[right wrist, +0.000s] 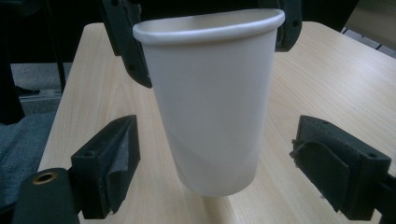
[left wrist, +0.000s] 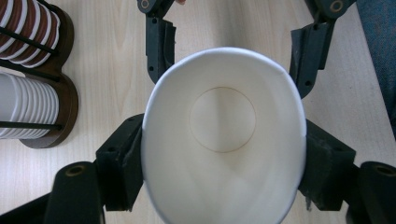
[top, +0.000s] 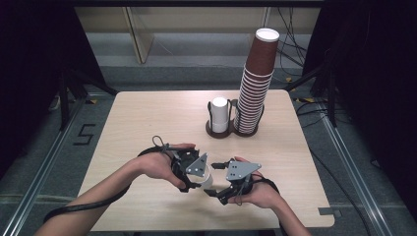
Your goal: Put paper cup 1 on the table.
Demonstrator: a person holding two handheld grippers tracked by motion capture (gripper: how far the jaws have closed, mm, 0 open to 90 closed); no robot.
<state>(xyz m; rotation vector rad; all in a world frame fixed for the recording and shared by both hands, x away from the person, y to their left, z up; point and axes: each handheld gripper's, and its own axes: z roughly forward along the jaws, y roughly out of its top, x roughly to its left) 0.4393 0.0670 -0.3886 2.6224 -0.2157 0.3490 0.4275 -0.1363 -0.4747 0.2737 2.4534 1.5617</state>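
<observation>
White paper cup squeezed in the left tongs, right tongs open around it, pads clear.

Each hand carries a black gripper: the left gripper and right gripper both bear a grey three-cornered plate with small dark screws on top, blocky black jaws with brass-ringed pivot holes, and a black cable trailing back along bare forearms.

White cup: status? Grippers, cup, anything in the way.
Left gripper shut on white cup, rim squeezed oval. Right gripper open, jaws either side of cup's base, not touching. Cup stacks stand clear at far side.
</observation>
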